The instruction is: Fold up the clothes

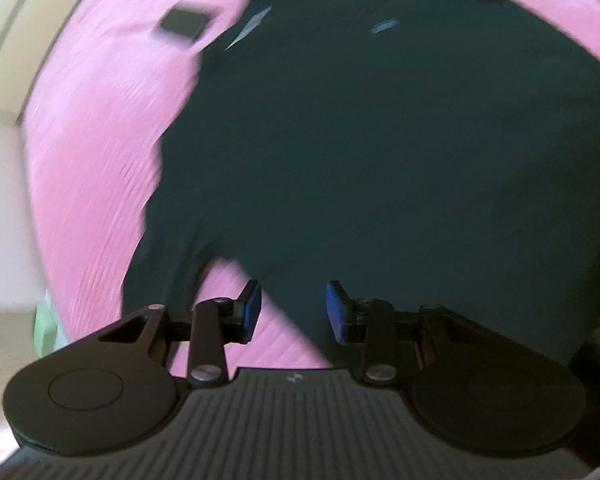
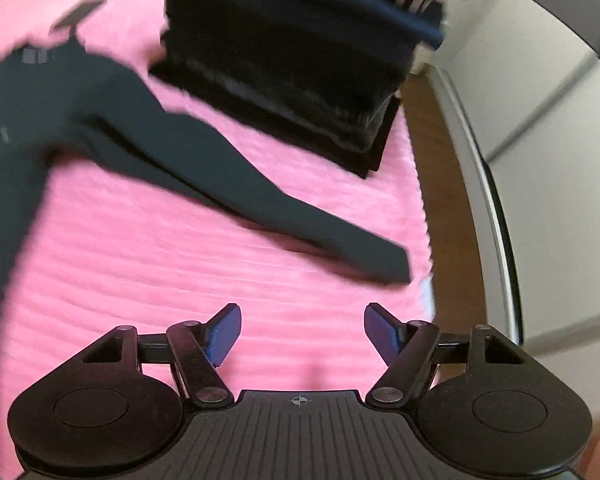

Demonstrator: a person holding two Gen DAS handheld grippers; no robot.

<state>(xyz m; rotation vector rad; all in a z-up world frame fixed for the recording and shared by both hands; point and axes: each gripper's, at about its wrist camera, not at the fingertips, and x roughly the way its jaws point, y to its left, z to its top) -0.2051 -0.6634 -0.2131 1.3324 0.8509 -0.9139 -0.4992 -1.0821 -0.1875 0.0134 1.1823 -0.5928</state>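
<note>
A dark long-sleeved top (image 1: 360, 140) lies spread on a pink ribbed cover (image 1: 100, 140). In the left wrist view my left gripper (image 1: 293, 312) hovers open over the garment's near edge, where a fold leaves a patch of pink showing. In the right wrist view one long sleeve (image 2: 260, 200) of the dark top (image 2: 40, 112) stretches out to the right, its cuff near the cover's edge. My right gripper (image 2: 302, 334) is open above the pink cover (image 2: 160, 272), short of the sleeve, with nothing between its blue pads (image 2: 224, 334). Both views are motion-blurred.
A stack of folded dark clothes (image 2: 292, 80) sits at the far right of the cover. A small dark flat object (image 1: 184, 24) lies on the pink beyond the top. The cover's right edge (image 2: 424, 216) drops to a wooden floor and pale wall.
</note>
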